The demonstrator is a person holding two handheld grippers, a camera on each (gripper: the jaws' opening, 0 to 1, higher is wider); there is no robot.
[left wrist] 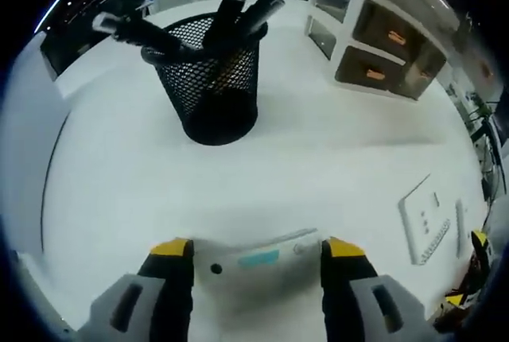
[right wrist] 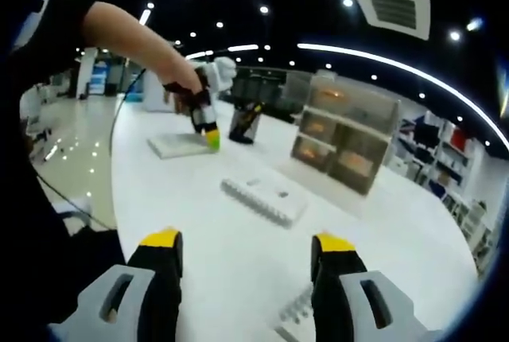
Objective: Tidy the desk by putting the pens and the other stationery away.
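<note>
Pen cup (left wrist: 213,79): black wire mesh, black pens (left wrist: 238,12). Tabletop (left wrist: 318,159): plain white. Case (left wrist: 258,261) nearest the left hand-held gripper (left wrist: 258,266): white, teal label. Hand-held gripper jaws: black, yellow-tipped, grey bodies.

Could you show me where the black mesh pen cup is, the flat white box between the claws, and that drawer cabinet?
black mesh pen cup (left wrist: 213,87), left gripper view, mesh side wall.
flat white box (left wrist: 258,260), left gripper view, teal label on top.
drawer cabinet (right wrist: 346,141), right gripper view, front of drawers.
</note>
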